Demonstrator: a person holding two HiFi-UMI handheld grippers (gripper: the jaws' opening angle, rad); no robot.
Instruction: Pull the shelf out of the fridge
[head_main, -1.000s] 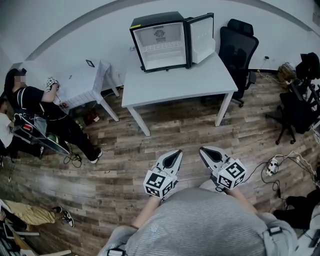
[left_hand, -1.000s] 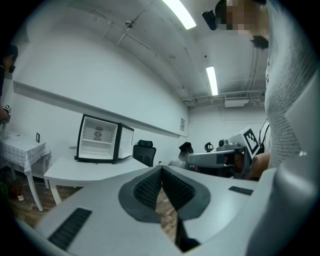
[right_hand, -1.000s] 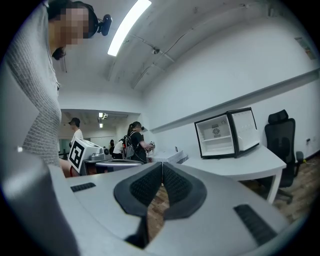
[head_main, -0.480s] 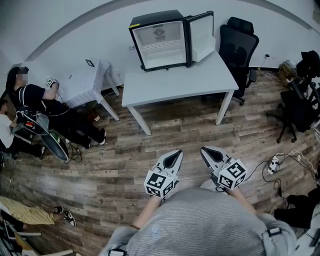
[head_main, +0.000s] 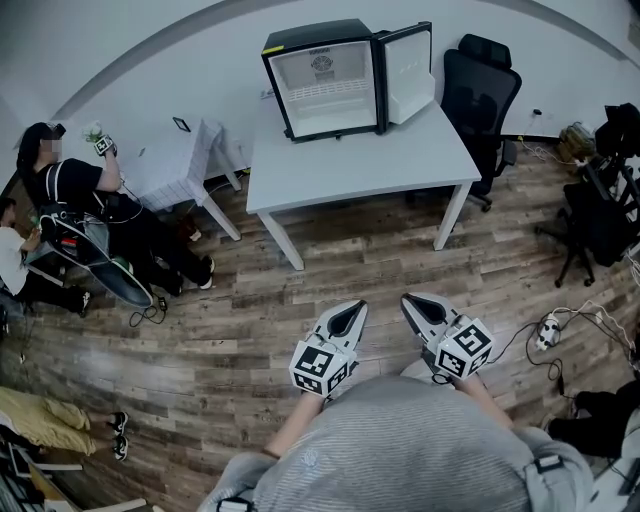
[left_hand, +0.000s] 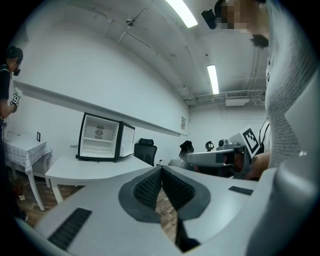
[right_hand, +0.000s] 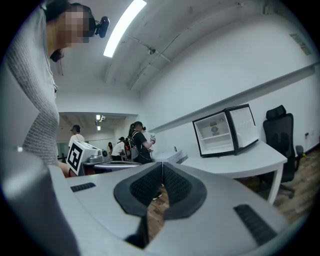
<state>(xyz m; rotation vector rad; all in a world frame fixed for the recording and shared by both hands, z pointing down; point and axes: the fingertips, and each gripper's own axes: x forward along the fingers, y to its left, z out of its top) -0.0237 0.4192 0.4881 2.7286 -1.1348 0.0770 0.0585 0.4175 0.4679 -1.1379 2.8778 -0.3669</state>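
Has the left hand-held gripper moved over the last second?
No. In the head view the left hand-held gripper lies just as far below the near edge of the white table as before, over the same floor planks.

A white wall (head_main: 150, 70) backs a white table (head_main: 370, 160) and black office chair (head_main: 478, 95) on wood-plank floor (head_main: 250, 330).

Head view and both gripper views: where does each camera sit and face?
Head view: head-mounted, facing steeply down at table and fridge; left gripper, right gripper, grey sweater show.
Left gripper view: on left gripper, along its shut jaws; right gripper at right.
Right gripper view: on right gripper, along its shut jaws; left gripper at left.
All share the fridge.
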